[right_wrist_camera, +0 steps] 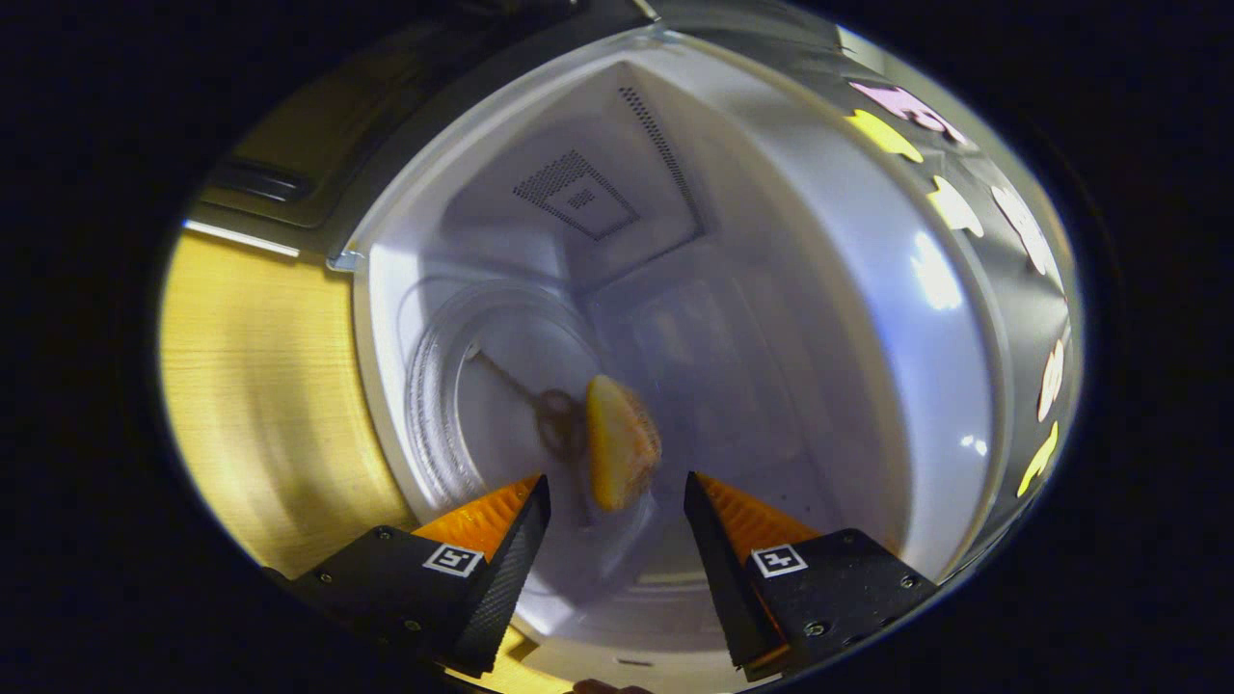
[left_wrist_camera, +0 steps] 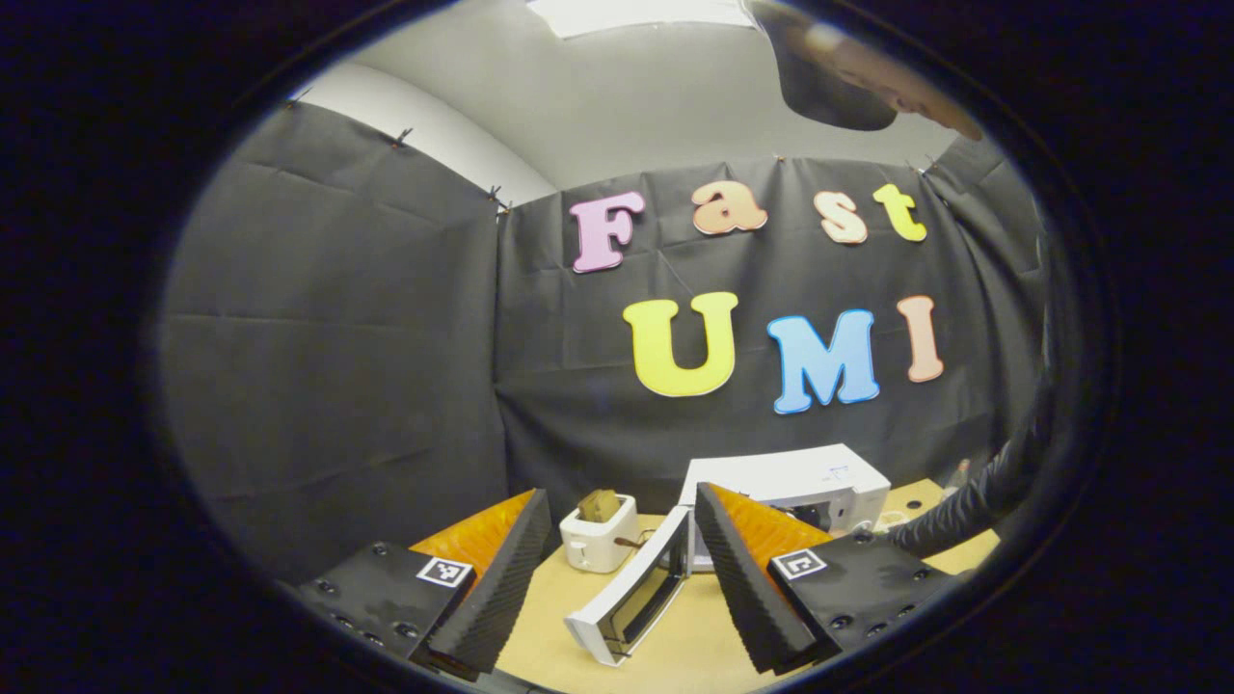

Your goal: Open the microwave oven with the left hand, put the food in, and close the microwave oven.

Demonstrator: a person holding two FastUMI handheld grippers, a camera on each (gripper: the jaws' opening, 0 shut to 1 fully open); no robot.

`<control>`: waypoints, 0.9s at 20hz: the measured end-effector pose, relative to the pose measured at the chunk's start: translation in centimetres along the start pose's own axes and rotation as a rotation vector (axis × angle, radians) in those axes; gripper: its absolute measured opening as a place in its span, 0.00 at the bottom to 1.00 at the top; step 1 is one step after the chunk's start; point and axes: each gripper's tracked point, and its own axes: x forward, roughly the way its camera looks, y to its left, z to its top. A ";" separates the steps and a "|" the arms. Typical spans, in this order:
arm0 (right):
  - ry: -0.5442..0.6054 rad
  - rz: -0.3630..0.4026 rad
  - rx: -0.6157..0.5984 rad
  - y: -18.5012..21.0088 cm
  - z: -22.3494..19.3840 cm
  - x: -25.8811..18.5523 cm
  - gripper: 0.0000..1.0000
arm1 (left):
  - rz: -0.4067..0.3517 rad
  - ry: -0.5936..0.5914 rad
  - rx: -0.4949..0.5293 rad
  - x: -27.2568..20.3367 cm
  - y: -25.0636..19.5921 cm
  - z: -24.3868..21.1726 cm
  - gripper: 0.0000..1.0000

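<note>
In the right gripper view I look into the white cavity of the microwave (right_wrist_camera: 791,289). A yellow-brown piece of food (right_wrist_camera: 622,439) lies on the glass turntable (right_wrist_camera: 453,386) inside. My right gripper (right_wrist_camera: 615,480) is open just in front of the food, and neither finger touches it. In the left gripper view the microwave (left_wrist_camera: 786,474) stands on the wooden table (left_wrist_camera: 694,646) with its door (left_wrist_camera: 631,588) swung wide open toward me. My left gripper (left_wrist_camera: 617,493) is open and holds nothing, hanging well back from the door. A dark sleeve (left_wrist_camera: 974,501) reaches in at the microwave's right.
A white toaster (left_wrist_camera: 598,532) with bread in its slot stands left of the microwave, near the black cloth wall. A person's head shows at the top of the left gripper view. Bare wooden table (right_wrist_camera: 251,386) lies left of the oven opening.
</note>
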 end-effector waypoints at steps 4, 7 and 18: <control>-0.056 0.008 0.110 -1.0 -0.8 -6.3 0.86 | -0.079 -0.026 -0.046 2.2 -1.5 -0.3 1.00; -0.076 0.011 0.262 -2.2 -1.7 -11.6 0.86 | -0.147 -0.044 -0.064 3.8 -3.1 -0.7 1.00; -0.104 -0.166 0.909 -13.5 -4.6 -29.2 0.85 | -0.413 -0.044 -0.132 9.4 -10.5 -2.4 0.94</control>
